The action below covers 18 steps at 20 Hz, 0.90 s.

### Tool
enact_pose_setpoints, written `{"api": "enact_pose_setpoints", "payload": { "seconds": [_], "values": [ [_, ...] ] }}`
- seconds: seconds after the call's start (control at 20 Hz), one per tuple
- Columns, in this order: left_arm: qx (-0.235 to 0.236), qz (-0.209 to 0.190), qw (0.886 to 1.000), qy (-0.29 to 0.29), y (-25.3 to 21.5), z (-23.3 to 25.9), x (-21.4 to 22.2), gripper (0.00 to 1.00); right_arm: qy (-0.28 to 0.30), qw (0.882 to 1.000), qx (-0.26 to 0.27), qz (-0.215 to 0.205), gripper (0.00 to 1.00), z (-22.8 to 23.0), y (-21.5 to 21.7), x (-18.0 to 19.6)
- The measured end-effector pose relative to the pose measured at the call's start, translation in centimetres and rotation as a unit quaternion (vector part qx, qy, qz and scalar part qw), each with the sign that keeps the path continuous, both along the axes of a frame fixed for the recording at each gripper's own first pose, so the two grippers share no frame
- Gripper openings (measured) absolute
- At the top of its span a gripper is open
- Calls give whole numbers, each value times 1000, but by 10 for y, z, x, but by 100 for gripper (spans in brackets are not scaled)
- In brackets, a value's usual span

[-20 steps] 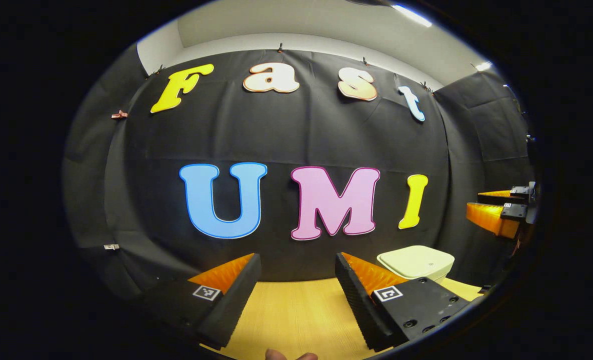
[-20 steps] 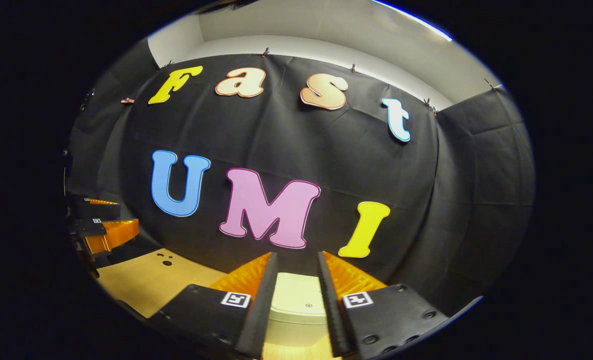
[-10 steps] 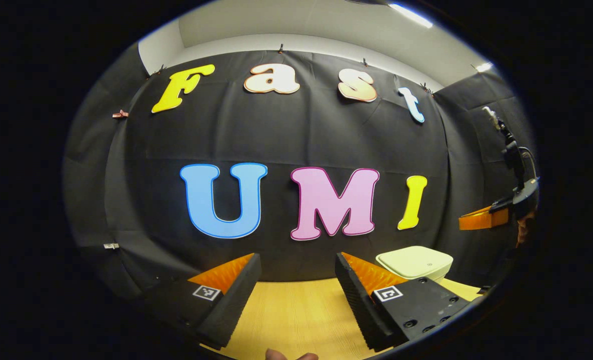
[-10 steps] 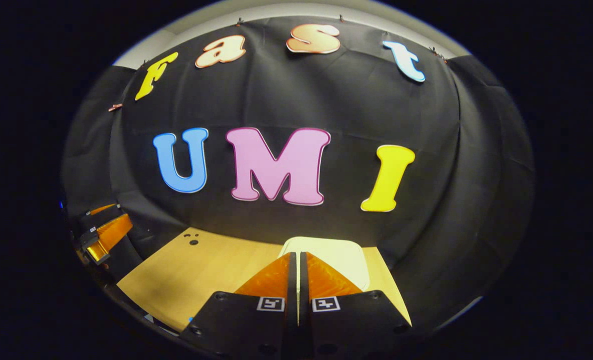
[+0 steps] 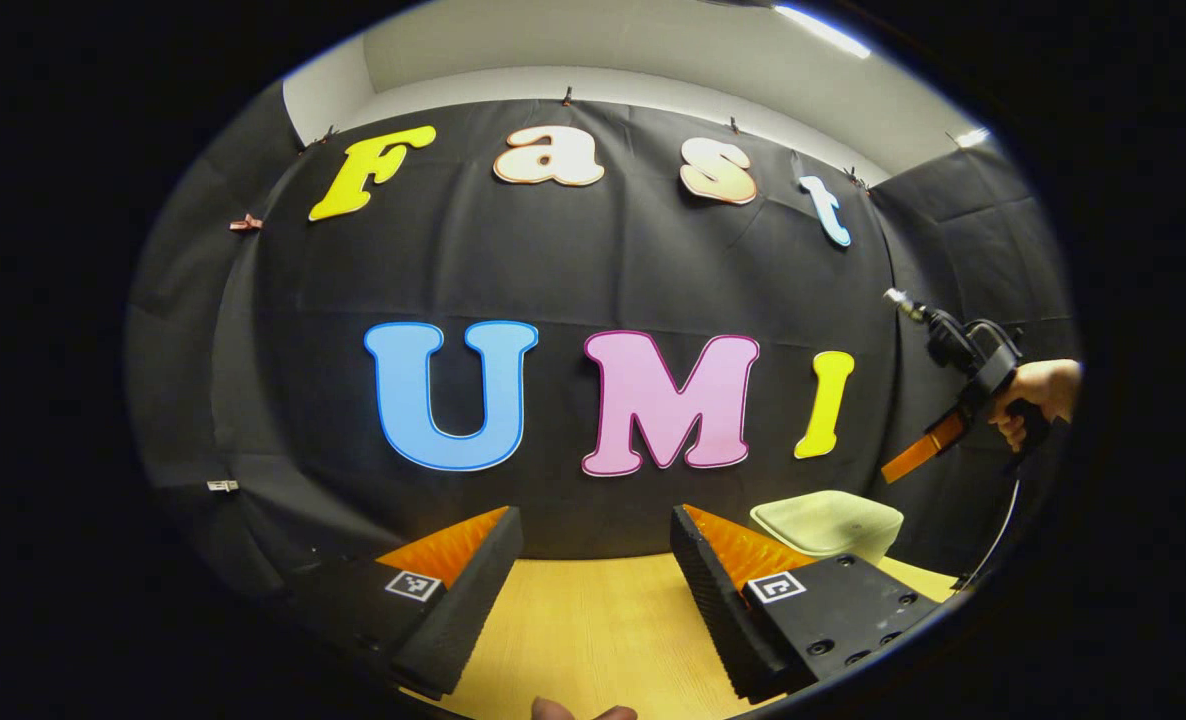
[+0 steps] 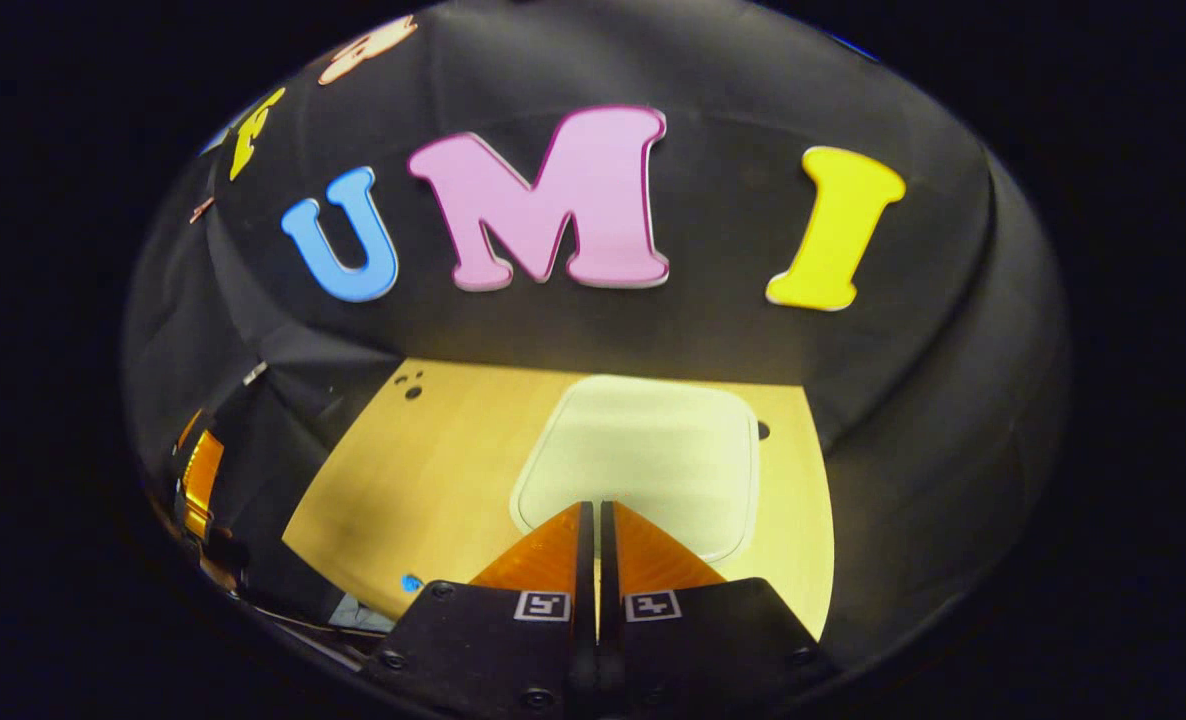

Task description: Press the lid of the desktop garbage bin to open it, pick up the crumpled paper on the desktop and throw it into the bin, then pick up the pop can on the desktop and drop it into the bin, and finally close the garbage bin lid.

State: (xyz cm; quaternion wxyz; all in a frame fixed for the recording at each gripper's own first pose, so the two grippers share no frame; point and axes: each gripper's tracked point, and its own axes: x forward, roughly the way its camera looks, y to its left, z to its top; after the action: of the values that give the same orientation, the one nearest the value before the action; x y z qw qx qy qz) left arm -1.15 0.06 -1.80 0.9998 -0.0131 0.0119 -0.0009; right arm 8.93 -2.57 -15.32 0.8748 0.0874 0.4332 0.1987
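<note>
On the desk (image 6: 433,470), bin lid (image 6: 643,460) beneath closed right jaws.

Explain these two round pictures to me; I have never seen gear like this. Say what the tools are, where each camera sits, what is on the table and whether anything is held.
A person holds a two-finger gripper in each hand, and a fisheye camera rides on each. The left gripper view looks along the left gripper, its fingers apart over the wooden table. Far right there, a hand holds the right gripper, tilted down above the pale garbage bin. The right gripper view looks down along that gripper's own closed fingers at the bin's lid, which looks closed. Whether the fingertips touch the lid is unclear. Neither gripper holds anything.
</note>
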Motion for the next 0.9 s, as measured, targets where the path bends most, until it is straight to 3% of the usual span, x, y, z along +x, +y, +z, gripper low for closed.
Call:
{"api": "enact_pose_setpoints", "payload": {
  "seconds": [0.05, 0.2, 0.5, 0.9],
  "values": [
    [1, 0, 1000, 1, 1, -3, -1, 95, 15, 1000, -6, 14, 2, -7, -1, 5],
    [1, 2, 1000, 6, 6, -9, -3, 96, 85, 993, -26, 72, 5, -33, -1, 12],
    [-2, 17, 1000, 9, 19, -14, -8, 95, 167, 975, -63, 134, 5, -61, -9, 11],
    [-8, 22, 1000, 13, 22, -21, -5, 95, 219, 949, -105, 201, 5, -77, 4, 6]
  ]
}}
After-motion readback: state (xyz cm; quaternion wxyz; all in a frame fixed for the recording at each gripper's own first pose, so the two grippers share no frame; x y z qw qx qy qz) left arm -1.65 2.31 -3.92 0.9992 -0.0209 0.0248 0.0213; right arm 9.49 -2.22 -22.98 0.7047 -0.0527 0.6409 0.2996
